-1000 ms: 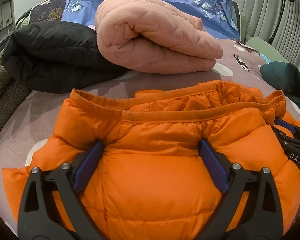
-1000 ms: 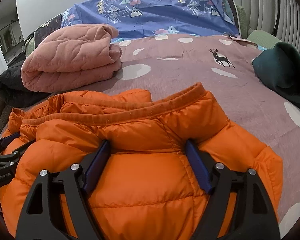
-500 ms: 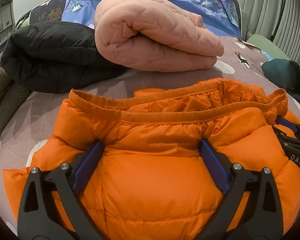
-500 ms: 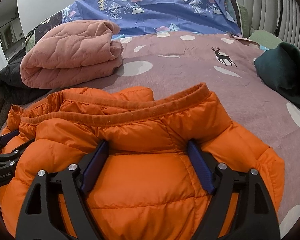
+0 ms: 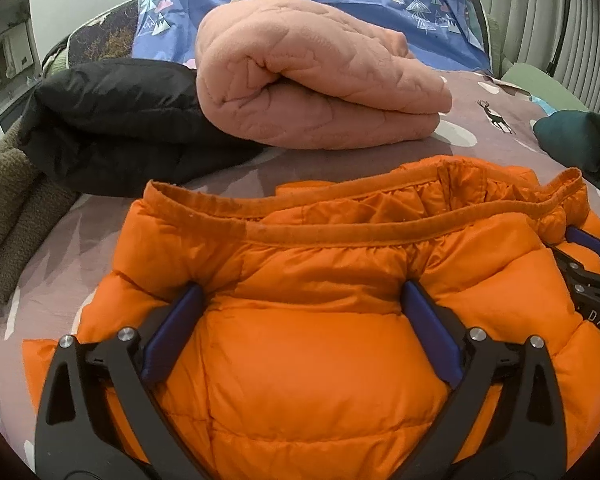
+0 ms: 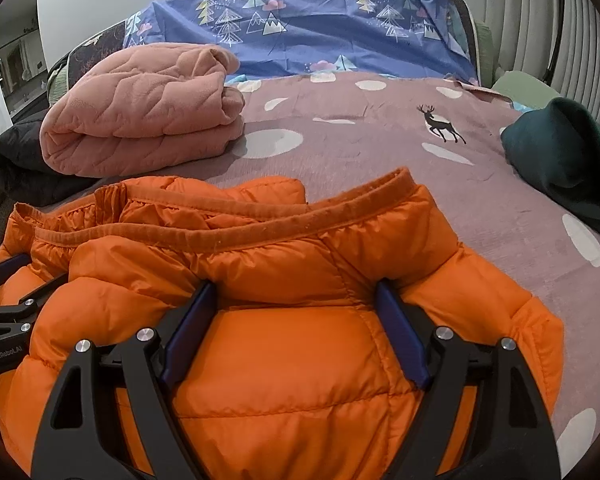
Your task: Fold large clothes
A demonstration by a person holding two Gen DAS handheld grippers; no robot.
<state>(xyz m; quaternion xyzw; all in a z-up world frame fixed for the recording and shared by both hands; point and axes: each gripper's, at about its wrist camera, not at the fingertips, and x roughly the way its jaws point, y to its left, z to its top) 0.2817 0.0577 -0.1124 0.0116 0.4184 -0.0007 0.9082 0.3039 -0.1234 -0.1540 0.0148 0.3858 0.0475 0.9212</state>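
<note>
Orange puffer jacket (image 5: 320, 344) lies bunched on the bed (image 6: 380, 152), ribbed hem edge up, quilting puffed. Left claw (image 5: 300, 300) stands wide, blue pads pressing into a thick fold of jacket; right claw (image 6: 296, 300) likewise wide, clamped on a padded fold beside it.

Count by kind: one orange puffer jacket (image 5: 320, 360); one folded pink quilted blanket (image 5: 312, 92); one black padded garment (image 5: 112, 120); one olive knitted item (image 5: 8, 216), partly out of view at the left edge; one dark green garment (image 6: 568, 160); one blue tree-print sheet (image 6: 312, 24); one mauve bedcover (image 6: 380, 152) with deer print; two claws, left claw (image 5: 302, 300) and right claw (image 6: 296, 300).
</note>
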